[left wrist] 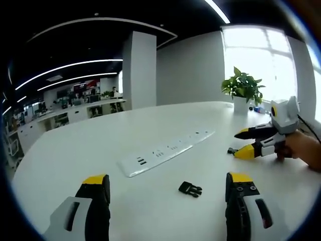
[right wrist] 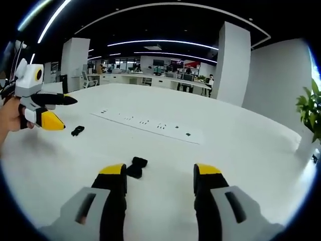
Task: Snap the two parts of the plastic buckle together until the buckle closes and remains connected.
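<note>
Two black buckle parts lie apart on the white table point(left wrist: 75, 150). One buckle part point(left wrist: 190, 189) rests just ahead of my left gripper point(left wrist: 168, 181), nearer its right jaw. That gripper is open and holds nothing. The other buckle part point(left wrist: 231, 150) sits by the tips of my right gripper point(left wrist: 243, 143), held by a hand at the right. In the right gripper view, this second part point(right wrist: 136, 167) lies between the open jaws of my right gripper point(right wrist: 160, 170), close to the left one. The first part point(right wrist: 77, 131) lies below my left gripper point(right wrist: 66, 113).
A long white power strip point(left wrist: 165, 152) is set into the table beyond the buckle parts, also seen as the power strip point(right wrist: 150, 124). A potted plant point(left wrist: 243, 88) stands at the far edge near the window. Office desks and a pillar lie beyond.
</note>
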The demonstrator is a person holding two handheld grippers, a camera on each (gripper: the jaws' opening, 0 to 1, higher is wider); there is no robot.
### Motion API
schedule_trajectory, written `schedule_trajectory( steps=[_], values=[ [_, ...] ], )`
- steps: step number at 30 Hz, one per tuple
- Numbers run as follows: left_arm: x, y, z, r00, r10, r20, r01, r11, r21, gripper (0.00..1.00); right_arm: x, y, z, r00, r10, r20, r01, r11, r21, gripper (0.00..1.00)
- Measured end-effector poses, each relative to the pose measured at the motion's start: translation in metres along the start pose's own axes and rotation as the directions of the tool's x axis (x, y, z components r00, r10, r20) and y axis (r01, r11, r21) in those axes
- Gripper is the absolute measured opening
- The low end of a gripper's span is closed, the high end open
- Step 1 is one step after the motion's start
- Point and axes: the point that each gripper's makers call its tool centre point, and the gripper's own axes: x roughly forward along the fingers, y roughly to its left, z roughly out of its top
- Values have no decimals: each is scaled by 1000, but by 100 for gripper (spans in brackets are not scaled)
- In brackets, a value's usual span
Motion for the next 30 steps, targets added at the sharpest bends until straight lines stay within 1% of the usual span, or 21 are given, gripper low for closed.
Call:
schedule_trajectory(
  steps=[4,5,7,8,9,10,12,14,17,20,21,22,23,24,26,28,30],
  values=[
    [0,-1,0,1000,-2,-1,2,1000,1,97,-1,-3,1,1000,0,3,0,1000,10,54],
    [1,-1,0,1000,-3,-1,3,1000,2,97,-3,-3,1,1000,7,10,-7,1000,5,52],
    [1,0,-1,1000,-2,-2,2,1000,2,97,-3,2,2,999,43,19,-43,999,-8,47],
    [1,0,-1,1000,-2,-2,2,1000,1,97,-2,8,4,996,80,38,-79,997,-19,45],
    [1,1,0,1000,-2,-1,2,1000,0,97,-1,8,0,996,83,14,-83,996,-28,44],
    [1,1,0,1000,-2,0,2,1000,0,97,1,16,4,991,125,35,-124,991,-50,44],
    [1,1,0,1000,-2,0,2,1000,0,97,1,15,2,992,120,27,-119,992,-36,43],
    [1,1,0,1000,-2,0,2,1000,-1,97,1,19,5,990,136,32,-134,990,-47,39],
    [1,1,0,1000,-3,1,3,1000,-2,97,3,19,7,988,151,41,-148,988,-53,37],
    [1,1,0,1000,-5,1,5,1000,-3,97,2,25,7,982,183,44,-179,981,-71,34],
    [1,1,0,1000,-4,1,4,1000,-3,97,2,30,9,975,215,49,-209,973,-102,34],
    [1,2,0,1000,-2,1,2,1000,-4,97,2,32,9,974,221,49,-215,970,-110,37],
    [1,3,0,1000,3,1,-3,1000,-7,97,2,32,6,975,222,30,-216,967,-139,38],
    [0,4,0,1000,6,1,-5,1000,-7,97,2,33,6,973,227,29,-221,965,-144,37],
    [-1,3,0,1000,4,2,-4,1000,-8,97,2,33,6,972,232,31,-226,964,-137,35],
    [-1,3,0,1000,5,3,-5,1000,-10,97,2,33,6,971,237,36,-231,964,-136,30],
    [-1,2,0,1000,2,4,-2,1000,-11,97,2,35,6,968,247,37,-242,963,-117,31]
  ],
)
